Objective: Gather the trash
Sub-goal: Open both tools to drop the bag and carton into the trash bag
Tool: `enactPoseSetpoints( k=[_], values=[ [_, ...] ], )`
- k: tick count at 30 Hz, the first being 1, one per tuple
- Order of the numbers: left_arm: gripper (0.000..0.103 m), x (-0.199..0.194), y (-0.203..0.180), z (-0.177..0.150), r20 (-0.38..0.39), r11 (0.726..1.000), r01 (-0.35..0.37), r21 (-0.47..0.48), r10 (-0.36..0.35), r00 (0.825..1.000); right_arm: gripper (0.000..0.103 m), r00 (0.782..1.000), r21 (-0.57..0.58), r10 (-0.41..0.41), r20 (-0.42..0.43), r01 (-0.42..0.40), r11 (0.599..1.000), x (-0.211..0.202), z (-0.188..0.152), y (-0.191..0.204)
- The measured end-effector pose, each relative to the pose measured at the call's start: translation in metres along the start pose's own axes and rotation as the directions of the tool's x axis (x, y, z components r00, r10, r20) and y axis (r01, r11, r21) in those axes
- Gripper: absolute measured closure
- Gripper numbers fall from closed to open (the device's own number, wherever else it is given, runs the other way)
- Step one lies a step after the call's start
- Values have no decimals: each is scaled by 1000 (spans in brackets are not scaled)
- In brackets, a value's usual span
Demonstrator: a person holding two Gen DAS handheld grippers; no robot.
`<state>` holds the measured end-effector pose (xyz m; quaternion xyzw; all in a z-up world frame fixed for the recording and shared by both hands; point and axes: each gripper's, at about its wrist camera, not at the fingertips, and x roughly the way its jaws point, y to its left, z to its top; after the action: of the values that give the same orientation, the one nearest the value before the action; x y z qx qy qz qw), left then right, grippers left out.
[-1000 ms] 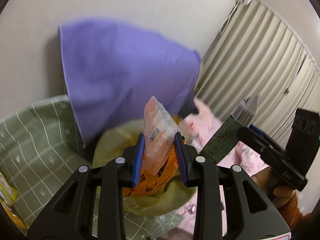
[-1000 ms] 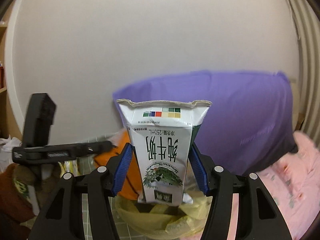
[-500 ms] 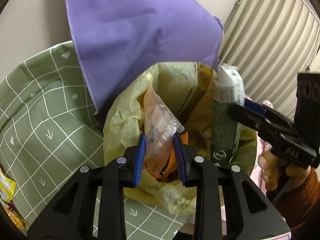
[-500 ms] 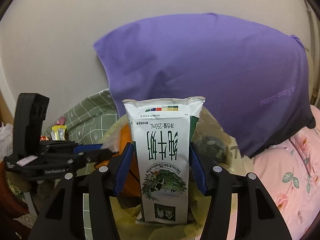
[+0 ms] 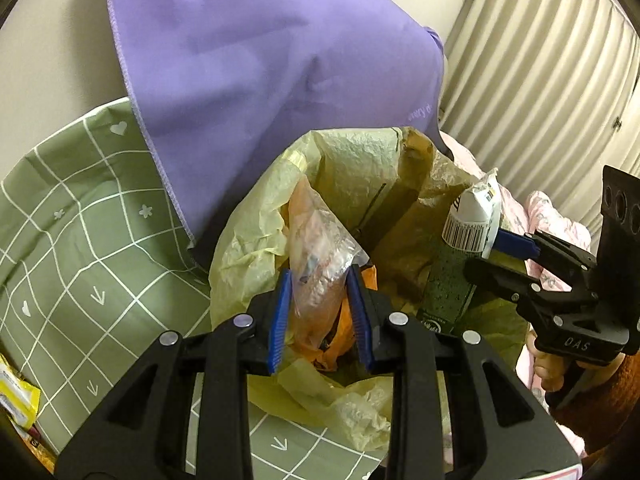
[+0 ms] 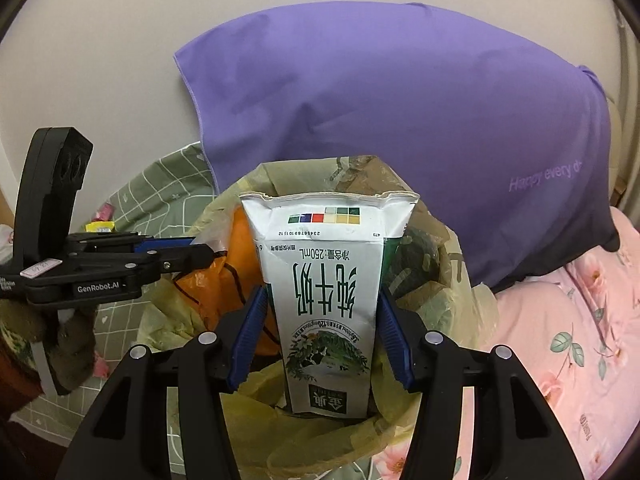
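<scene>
Nearest to us, our left tongs [image 5: 320, 316] clamped a crumpled clear wrapper [image 5: 320, 256], held upright over the mouth of the yellow trash bag [image 5: 248, 240]. Our right tongs [image 6: 318, 340] squeezed a white milk carton [image 6: 328, 280] (its print upside down), its lower end inside the same bag. An orange bag [image 6: 236, 248] lay within. Behind stood a purple pillow [image 6: 400, 120], between green checked bedding [image 5: 80, 240] and a pink floral quilt [image 6: 580, 340].
</scene>
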<state>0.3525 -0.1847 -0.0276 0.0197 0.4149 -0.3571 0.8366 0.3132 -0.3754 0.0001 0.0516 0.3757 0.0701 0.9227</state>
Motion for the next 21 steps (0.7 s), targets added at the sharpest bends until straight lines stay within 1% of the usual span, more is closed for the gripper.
enactPoseSetpoints(
  k=[3, 6, 8, 9, 11, 12, 14, 15, 18, 21],
  values=[
    [76, 2, -1, -1, -9, 1000, -1, 0, 1, 1000, 51, 1000, 6, -6, 9, 6, 1000, 0, 0, -2],
    [75, 6, -3, 2, -12, 1000, 19, -25, -20, 1000, 51, 1000, 29, -13, 22, 12, 999, -2, 0, -5],
    [74, -1, 3, 0, -8, 999, 31, -42, -32, 999, 51, 999, 40, -12, 33, 11, 999, -4, 0, -7],
    [73, -3, 3, 0, -4, 998, 34, -49, -34, 999, 51, 999, 43, -5, 37, 3, 999, -4, -1, -7],
    [61, -11, 7, 1, 11, 996, 52, -70, -51, 999, 51, 999, 46, 31, 41, -33, 998, -5, -3, -7],
    [59, -16, 9, 1, 22, 995, 61, -82, -59, 998, 50, 999, 43, 32, 40, -33, 999, -6, -3, -6],
    [50, -25, 13, -1, 39, 993, 63, -97, -60, 997, 50, 999, 31, -14, 42, 13, 999, -8, -5, -3],
    [49, -30, 14, -2, 49, 993, 60, -103, -55, 997, 49, 998, 28, -33, 45, 32, 999, -9, -6, -2],
    [49, -50, 22, -7, 86, 991, 28, -130, -16, 996, 49, 997, 44, -38, 62, 35, 998, -17, -8, -1],
    [49, -77, 27, -20, 129, 986, -63, -154, 83, 988, 49, 992, 29, -65, 108, 62, 998, -31, -5, 7]
  ],
)
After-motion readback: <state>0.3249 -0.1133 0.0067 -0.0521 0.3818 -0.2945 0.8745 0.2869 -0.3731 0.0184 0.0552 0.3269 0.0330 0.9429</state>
